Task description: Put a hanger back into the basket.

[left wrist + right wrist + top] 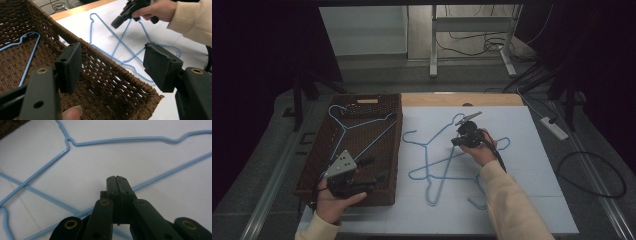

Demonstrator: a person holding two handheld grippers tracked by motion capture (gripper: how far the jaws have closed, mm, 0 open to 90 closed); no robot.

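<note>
High view above table looking forward-down, gripper views close and low, all sharing the blue hangers (447, 160).

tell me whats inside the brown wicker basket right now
One light blue wire hanger lies on the floor of the wicker basket. The left gripper, jaws open, hangs over the near end and covers part of the floor there, so anything beneath it stays hidden.

One hanger (357, 125) in the basket (394, 150), crossed hangers (447, 160) right of it on the table (537, 165)

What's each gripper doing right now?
Left gripper: open, empty, over the basket.
Right gripper: shut, gripping nothing, above the hangers.
</note>
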